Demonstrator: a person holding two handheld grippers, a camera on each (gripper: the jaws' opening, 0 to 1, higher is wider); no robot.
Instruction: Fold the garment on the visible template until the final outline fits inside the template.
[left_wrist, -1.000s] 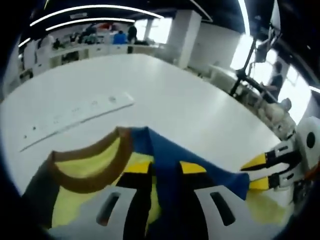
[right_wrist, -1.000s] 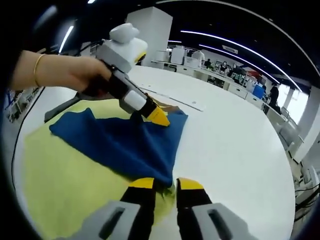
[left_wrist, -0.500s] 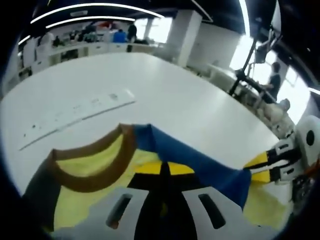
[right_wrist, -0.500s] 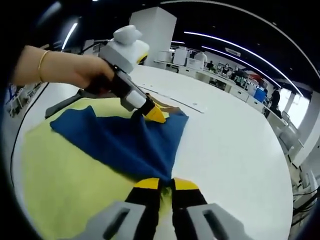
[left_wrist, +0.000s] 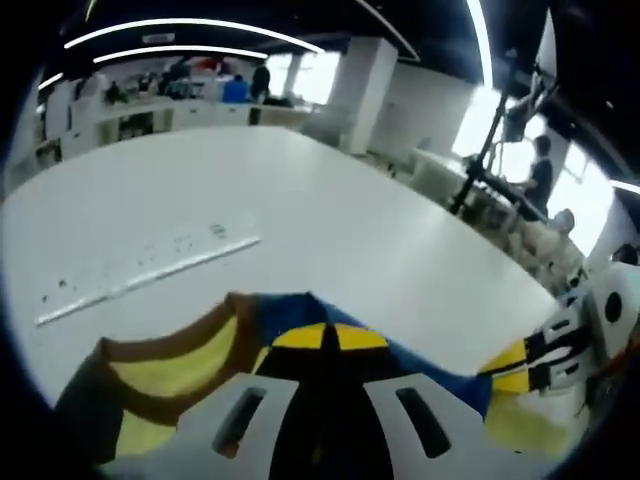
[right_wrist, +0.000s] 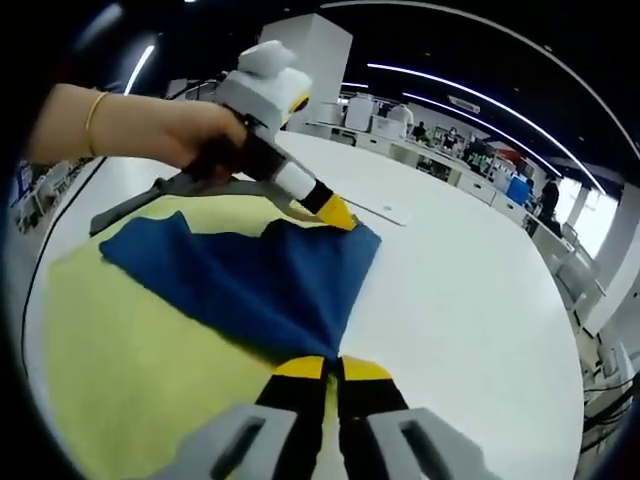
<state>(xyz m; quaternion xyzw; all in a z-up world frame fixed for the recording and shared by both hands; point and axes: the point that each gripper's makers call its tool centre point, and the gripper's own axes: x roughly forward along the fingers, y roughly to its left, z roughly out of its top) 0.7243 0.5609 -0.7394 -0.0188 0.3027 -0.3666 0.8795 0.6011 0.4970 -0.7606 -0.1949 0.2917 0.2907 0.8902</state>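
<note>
Yellow and dark blue cloth make up the garment (right_wrist: 200, 300), which lies flat on the white table (right_wrist: 470, 300) at the lower left of the right gripper view, its blue part folded over the yellow into a broad wedge that narrows toward the bottom centre. There the right gripper (right_wrist: 322, 368) has its yellow-tipped jaws pressed together on the blue point of the fold. At the upper edge of the cloth, in the upper middle of that frame, the left gripper (right_wrist: 338, 212) pinches the far blue corner, held by a hand (right_wrist: 195, 135) wearing a gold bracelet (right_wrist: 93, 112). The left gripper view adds what that view hides: the garment (left_wrist: 190, 350) has a brown neckband curving across the lower left, with yellow inside it, and the blue edge runs to the lower right, where the right gripper (left_wrist: 515, 365) grips it. The left gripper's (left_wrist: 325, 337) own jaws meet tip to tip on the blue cloth at the bottom centre. A long white strip (left_wrist: 150, 265) lies on the table (left_wrist: 330, 210) beyond the collar, left of centre.
</note>
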